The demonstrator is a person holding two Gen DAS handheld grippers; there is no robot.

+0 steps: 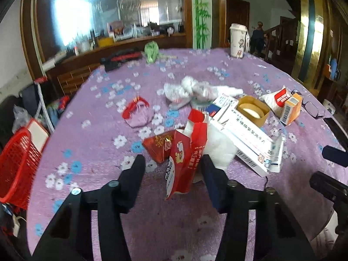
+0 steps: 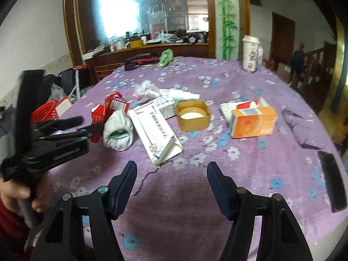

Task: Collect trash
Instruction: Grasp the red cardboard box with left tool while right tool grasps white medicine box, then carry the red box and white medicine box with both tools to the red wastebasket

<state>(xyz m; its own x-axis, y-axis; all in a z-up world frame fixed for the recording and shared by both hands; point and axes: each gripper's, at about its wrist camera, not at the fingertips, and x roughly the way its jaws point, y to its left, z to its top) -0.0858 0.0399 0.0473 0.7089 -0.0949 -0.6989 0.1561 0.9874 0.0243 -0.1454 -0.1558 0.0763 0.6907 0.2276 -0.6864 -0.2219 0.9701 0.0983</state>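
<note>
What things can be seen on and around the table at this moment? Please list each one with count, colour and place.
table: one, purple flowered cloth, under everything
red wrapper: one, red, between the left fingers
white bundle: one, white, beside the red wrapper
long box: one, white, middle
square tub: one, tan, behind the long box
orange box: one, orange, right of the tub
crumpled plastic: one, clear-white, further back
cup: one, white patterned, far edge
green cloth: one, far edge
glasses: one pair, dark, right
phone: one, black, right edge
basket: one, red, off the table's left side
left gripper: open around the wrapper
right gripper: open, holds nothing
</note>
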